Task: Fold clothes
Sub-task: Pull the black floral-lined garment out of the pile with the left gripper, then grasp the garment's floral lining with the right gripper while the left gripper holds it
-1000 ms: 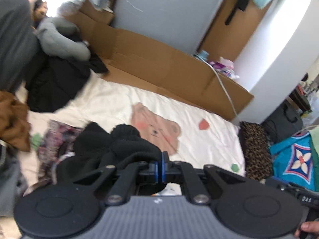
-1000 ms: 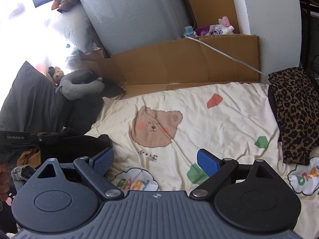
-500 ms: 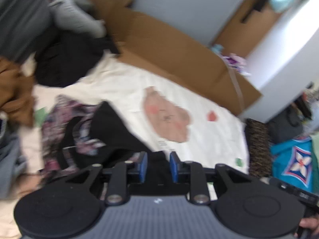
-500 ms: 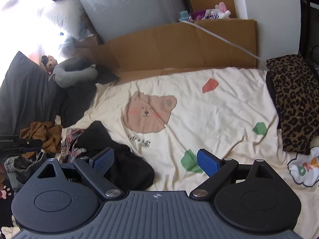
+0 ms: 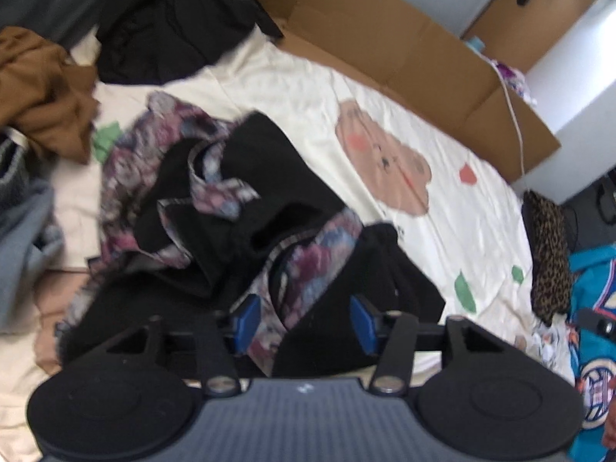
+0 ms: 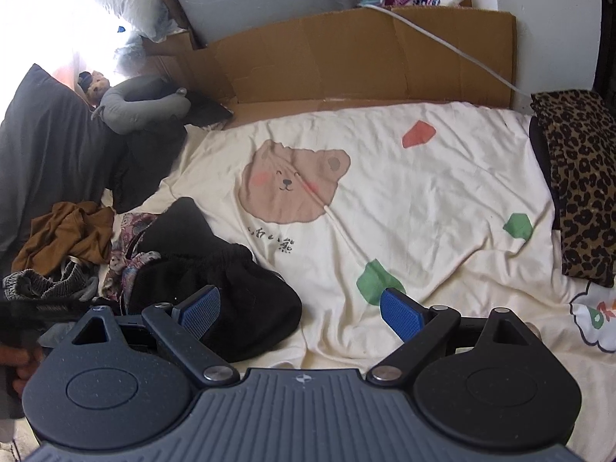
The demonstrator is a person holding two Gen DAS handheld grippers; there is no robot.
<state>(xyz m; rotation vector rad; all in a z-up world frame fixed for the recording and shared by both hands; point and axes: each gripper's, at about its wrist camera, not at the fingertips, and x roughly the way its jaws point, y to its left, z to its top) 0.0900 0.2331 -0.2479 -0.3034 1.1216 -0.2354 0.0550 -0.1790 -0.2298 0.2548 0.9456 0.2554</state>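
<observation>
A crumpled black garment with a purple floral lining (image 5: 246,211) lies in a heap on the cream bear-print sheet (image 5: 308,88). My left gripper (image 5: 304,321) hovers open just above its near edge, nothing between the blue pads. In the right wrist view the same black garment (image 6: 215,269) sits at lower left on the sheet (image 6: 423,200). My right gripper (image 6: 300,310) is open and empty, its left pad over the garment's edge and its right pad over bare sheet.
A brown garment (image 6: 69,235) and grey clothes (image 6: 50,285) are piled at the left. Dark pillows (image 6: 46,146) and a grey neck pillow (image 6: 142,104) lie beyond. Cardboard (image 6: 346,57) lines the far side. A leopard-print cloth (image 6: 581,184) lies right, a teal item (image 5: 593,327) beside it.
The left gripper, shut on the black garment a second ago, has opened and let it drop in a heap on the sheet. The right gripper stayed open and drew slightly nearer.
</observation>
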